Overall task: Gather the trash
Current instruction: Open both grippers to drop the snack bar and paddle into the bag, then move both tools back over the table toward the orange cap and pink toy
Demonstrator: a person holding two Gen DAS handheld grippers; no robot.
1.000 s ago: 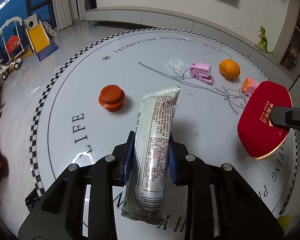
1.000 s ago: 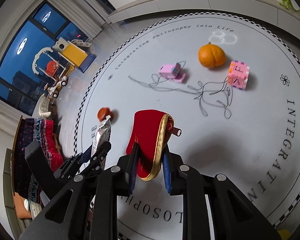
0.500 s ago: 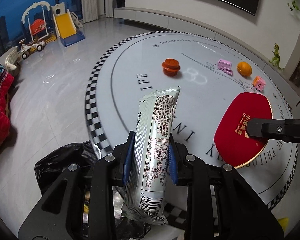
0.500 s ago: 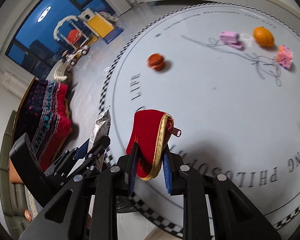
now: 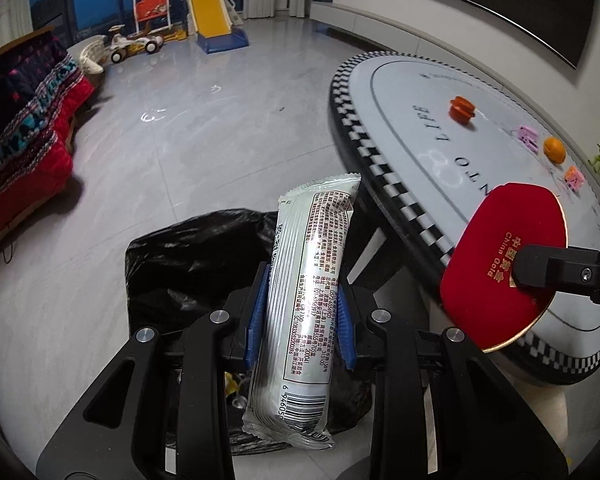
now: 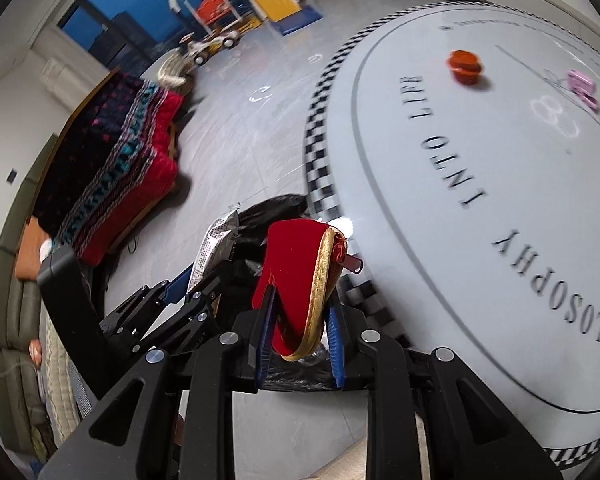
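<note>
My left gripper [image 5: 302, 314] is shut on a silver snack wrapper [image 5: 316, 264] that stands upright between the blue pads. Under it, on the floor beside the table, lies an open black trash bag [image 5: 196, 264]. My right gripper [image 6: 300, 334] is shut on a red pouch [image 6: 296, 264] with gold trim and a zip pull. In the left wrist view the same red pouch [image 5: 500, 260] hangs at the right, over the table's rim. The right wrist view shows the left gripper [image 6: 198, 282] with the wrapper [image 6: 216, 240] to the left, above the black bag [image 6: 278, 206].
The round white table [image 5: 420, 128] with a chequered rim carries an orange lid-like disc [image 5: 462, 109], a pink toy [image 5: 527, 136], an orange [image 5: 554, 149] and a pink cube [image 5: 574, 178]. A sofa with a red patterned blanket [image 5: 24, 128] stands left. Toy slide [image 5: 214, 20] far back.
Both grippers have swung from above the table to past its edge, and the black bag has come into view beneath them. Each still holds its thing.
</note>
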